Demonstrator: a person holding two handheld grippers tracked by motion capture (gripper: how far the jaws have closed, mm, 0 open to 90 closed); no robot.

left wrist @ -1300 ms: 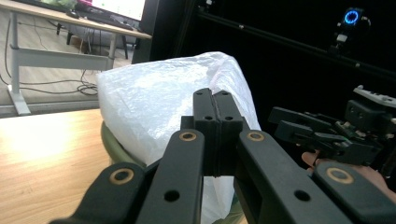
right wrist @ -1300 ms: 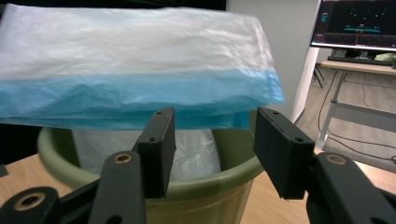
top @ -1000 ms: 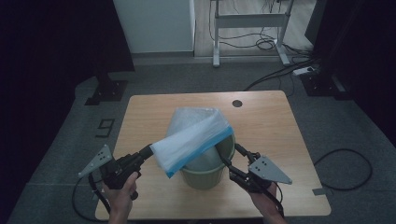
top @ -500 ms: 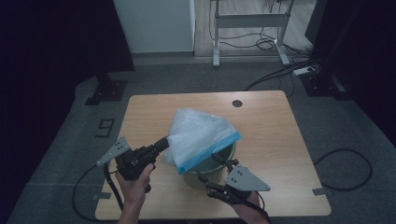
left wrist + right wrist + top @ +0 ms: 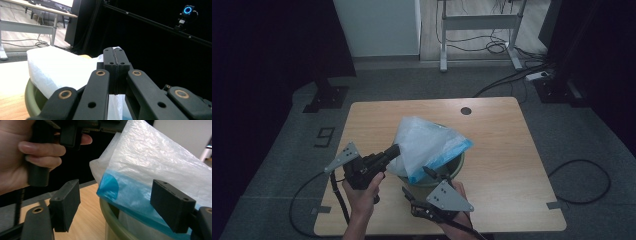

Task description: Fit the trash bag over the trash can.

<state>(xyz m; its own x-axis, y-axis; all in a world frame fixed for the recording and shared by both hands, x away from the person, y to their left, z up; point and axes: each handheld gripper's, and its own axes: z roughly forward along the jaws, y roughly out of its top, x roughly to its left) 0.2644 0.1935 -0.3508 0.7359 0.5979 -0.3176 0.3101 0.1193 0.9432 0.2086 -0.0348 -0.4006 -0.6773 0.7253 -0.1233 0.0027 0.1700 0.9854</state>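
Left gripper [image 5: 393, 151] clamped on the plastic bag [image 5: 427, 142] over the green bin [image 5: 458, 165]. Right gripper [image 5: 117, 205] jaws just been opening, now wide, bag's blue edge between pads, untouched.

The high view looks forward and down from above the person's side of the worktop [image 5: 512, 150], far enough off to take in the whole top, with the bin [image 5: 452, 170] near its middle. The left tool view sits very close behind its own shut jaws, facing level across the bin [image 5: 31, 98] and the bag [image 5: 60, 70]. The right tool view looks from just beside the bin's [image 5: 112, 220] rim, at the bag [image 5: 150, 162]. All three share bin and bag.
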